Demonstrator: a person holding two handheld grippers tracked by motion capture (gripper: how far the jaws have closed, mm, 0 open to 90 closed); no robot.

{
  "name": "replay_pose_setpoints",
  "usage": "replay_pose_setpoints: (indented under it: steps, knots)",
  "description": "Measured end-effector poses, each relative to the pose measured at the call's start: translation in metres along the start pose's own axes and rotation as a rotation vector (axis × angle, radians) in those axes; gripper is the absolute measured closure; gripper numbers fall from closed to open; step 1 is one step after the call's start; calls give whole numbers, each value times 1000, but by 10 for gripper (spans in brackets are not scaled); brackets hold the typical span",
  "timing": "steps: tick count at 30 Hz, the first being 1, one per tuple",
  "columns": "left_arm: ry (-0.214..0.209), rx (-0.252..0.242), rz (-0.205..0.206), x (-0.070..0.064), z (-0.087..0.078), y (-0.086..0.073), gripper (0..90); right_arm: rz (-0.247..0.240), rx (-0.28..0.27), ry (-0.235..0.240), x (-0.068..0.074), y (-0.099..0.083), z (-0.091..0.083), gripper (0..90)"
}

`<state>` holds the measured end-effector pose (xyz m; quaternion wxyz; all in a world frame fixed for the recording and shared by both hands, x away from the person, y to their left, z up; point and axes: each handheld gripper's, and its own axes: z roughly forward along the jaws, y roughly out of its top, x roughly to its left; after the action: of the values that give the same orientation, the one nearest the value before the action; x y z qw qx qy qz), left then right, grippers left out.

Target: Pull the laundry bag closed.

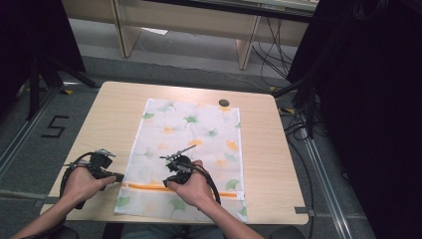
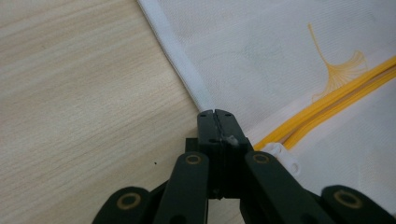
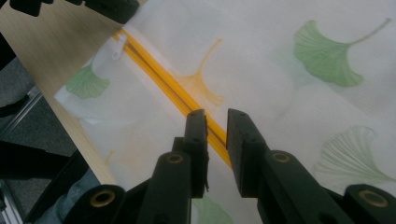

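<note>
High view: a pale wooden table (image 1: pixel 263 144) carries a white mesh zip bag printed with green and yellow ginkgo leaves (image 1: pixel 191 132), lying flat at centre, long axis running near to far. An orange-yellow zipper (image 1: pixel 149 187) crosses the bag near its near end, left to right. A small dark round disc (image 1: pixel 224 102) sits on the table just beyond the bag's far edge.

Left gripper (image 1: pixel 117 177) rests at the bag's left hem, level with the zipper. In the left gripper view its jaws stand pressed together right at the white bound hem (image 2: pixel 180 58); cannot tell whether any fabric sits between them. The white plastic zipper pull (image 2: pixel 282 156) lies just beside that gripper, to its right in that view.

Right gripper (image 3: pixel 215 119) hangs over the zipper partway along its length, jaws apart with a gap, one on each side of the yellow tape (image 3: pixel 163 79). Contact with the cloth not resolvable.

Judgement: the step in hand looks like working the zipper. To do it well, anchor the hem firmly with the left so the mesh stays taut, bring the right back to the pull, which lies toward the left end, and nip the tab alone, not the mesh. Then draw straight along the tape line, low and steady, to avoid bunching.
</note>
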<state>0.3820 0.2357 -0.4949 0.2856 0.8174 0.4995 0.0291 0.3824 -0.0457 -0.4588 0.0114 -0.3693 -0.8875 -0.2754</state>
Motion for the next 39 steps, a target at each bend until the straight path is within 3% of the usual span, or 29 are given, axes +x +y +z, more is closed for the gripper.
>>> replay_pose_setpoints:
  steps: [1, 4, 6, 8, 10, 16, 17, 22, 23, 24, 28, 29, 30, 31, 32, 33, 34, 35, 37, 39]
  knots:
    - [-2, -3, -6, 0, 0, 0, 894, 29, 8, 6, 4, 2, 2, 788]
    - [-4, -17, 1, -1, 0, 2, 895, 33, 19, 8, 10, 9, 9, 785]
    - [-4, -24, -1, -2, 0, 3, 895, 27, 18, 37, 14, 14, 15, 785]
    - [-9, -15, 2, -2, 0, 2, 895, 33, 10, 56, 21, 19, 21, 785]
    - [-12, -5, 12, -2, 1, 2, 895, 5, 18, 64, 25, 24, 26, 785]
    - [-24, 12, 13, -4, 2, 1, 895, 37, 25, 94, 40, 37, 39, 780]
    - [-25, 21, 28, -4, 1, 1, 895, 34, 32, 95, 41, 38, 41, 779]
    - [-28, 21, 22, -6, 2, 1, 895, 44, 43, 120, 47, 42, 57, 775]
    - [-29, 19, 18, -6, 2, 1, 894, 14, 35, 129, 47, 43, 60, 774]
    - [-32, 22, 22, -6, 2, 1, 895, 50, 53, 127, 49, 43, 62, 772]
    - [-31, 29, 27, -6, 2, 1, 895, 54, 59, 174, 53, 44, 71, 761]
    - [-31, 29, 27, -6, 2, 1, 895, 59, 68, 160, 55, 45, 72, 759]
    - [-31, 62, 66, -3, 1, 1, 895, 72, 69, 142, 58, 45, 73, 756]
    - [-32, 60, 62, -3, 1, 1, 895, 73, 67, 176, 57, 46, 74, 751]
    - [-30, 60, 66, -4, 1, 1, 895, 64, 60, 177, 56, 46, 76, 748]
    - [-33, 27, 27, -7, 3, 0, 895, 66, 64, 170, 57, 47, 77, 747]
    - [-27, 22, 22, -7, 3, 0, 895, 46, 57, 168, 57, 48, 78, 745]
    - [-30, 26, 25, -7, 3, 0, 895, 73, 68, 162, 59, 48, 78, 742]
    - [-29, 26, 23, -7, 3, 0, 895, 72, 62, 175, 59, 49, 80, 739]
    - [-29, 26, 23, -7, 4, 0, 895, 67, 74, 131, 61, 49, 81, 738]
